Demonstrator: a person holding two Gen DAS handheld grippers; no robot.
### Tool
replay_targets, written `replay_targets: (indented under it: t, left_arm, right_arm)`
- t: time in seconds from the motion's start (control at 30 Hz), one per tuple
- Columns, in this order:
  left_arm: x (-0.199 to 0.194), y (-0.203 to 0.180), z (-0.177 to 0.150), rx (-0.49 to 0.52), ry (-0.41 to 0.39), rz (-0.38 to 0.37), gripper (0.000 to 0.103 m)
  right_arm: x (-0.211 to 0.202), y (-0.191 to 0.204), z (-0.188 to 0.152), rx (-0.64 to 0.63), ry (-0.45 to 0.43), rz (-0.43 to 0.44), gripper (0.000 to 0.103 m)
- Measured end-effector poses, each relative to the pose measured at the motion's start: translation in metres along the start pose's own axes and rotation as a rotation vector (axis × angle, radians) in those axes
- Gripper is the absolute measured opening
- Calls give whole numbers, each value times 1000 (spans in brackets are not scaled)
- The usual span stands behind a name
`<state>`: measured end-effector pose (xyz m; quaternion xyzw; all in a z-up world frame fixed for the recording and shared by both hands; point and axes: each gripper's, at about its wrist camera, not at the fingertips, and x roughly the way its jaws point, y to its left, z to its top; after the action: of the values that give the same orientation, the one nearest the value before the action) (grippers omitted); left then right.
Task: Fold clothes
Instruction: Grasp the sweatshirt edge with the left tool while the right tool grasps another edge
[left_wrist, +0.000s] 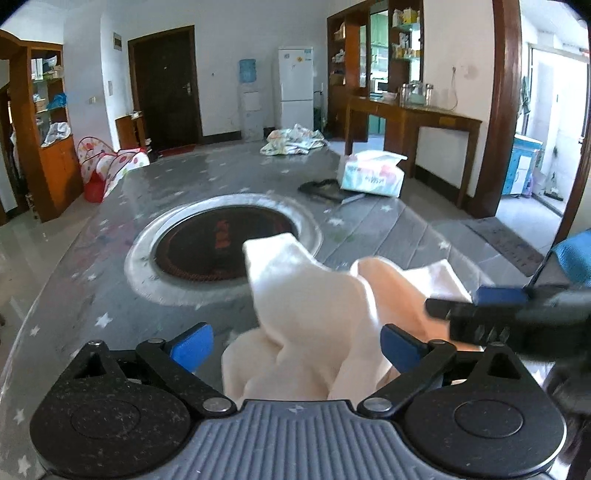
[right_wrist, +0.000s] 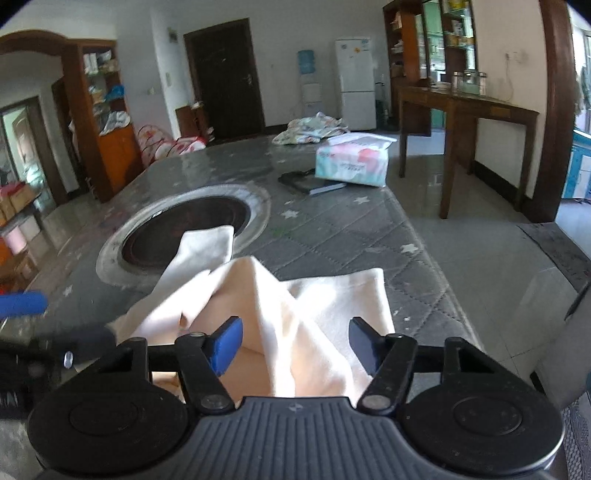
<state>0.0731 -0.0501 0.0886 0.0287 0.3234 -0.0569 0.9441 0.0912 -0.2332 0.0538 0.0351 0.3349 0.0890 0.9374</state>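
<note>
- Cream soft cotton garment (left_wrist: 306, 314) lies rumpled on the near part of the grey star-print quilted table cover (right_wrist: 351, 236), one end over the rim of the round sunken dark burner well (left_wrist: 221, 243).
- My left gripper (left_wrist: 295, 347): jaws wide apart, cloth between the blue pads, no pad pressing it.
- My right gripper (right_wrist: 295, 345): jaws parted, cloth between them, not clamped.
- Soft tissue pack, white-teal-pink (right_wrist: 351, 162), sits far right; its print is unreadable.
- Red marking in the well is blurred.
- Table's right edge is near; bare cover left of the well.
</note>
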Motion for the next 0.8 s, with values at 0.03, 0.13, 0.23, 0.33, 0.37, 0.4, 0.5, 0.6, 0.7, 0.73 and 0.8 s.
replay_targets:
  t: [0.03,0.13,0.23,0.33,0.37,0.4,0.5,0.6,0.7,0.73,0.8]
  left_arm:
    - [3,-1,3,-4,3,-9,94]
    - [13,-5,9,-8,15,-40,86]
    - [27,-9,11,11,38,-57,70]
    - [38,-11,7,31,74,-77,45]
    - [39,-9,5,30,85,-85,33]
    - [41,-7,3,27,96,-93,21]
    - [37,2,-3,-6,99,-121,9]
    - [26,10,-6,-20,81,-126,5]
    - [10,20,-10,-52,63,-133,3]
    - [5,22,-11,-60,56,-134,3]
    - [-7,28,-13,-73,43,-134,3]
  right_arm:
    - [4,1,-1,-11,5,7,56]
    - [12,4,-4,-42,18,5,53]
    - [14,5,-5,-60,16,8,39]
    - [13,4,-7,-75,10,16,19]
    - [13,4,-7,-80,7,18,15]
    - [12,3,-7,-81,5,19,13]
    - [7,-2,-8,-69,-3,19,5]
    - [-7,-7,-12,-58,-22,22,4]
    - [-25,-11,-16,-59,-52,13,3]
    - [-33,-12,-17,-60,-63,8,3]
    - [-41,-14,-19,-68,-68,2,3]
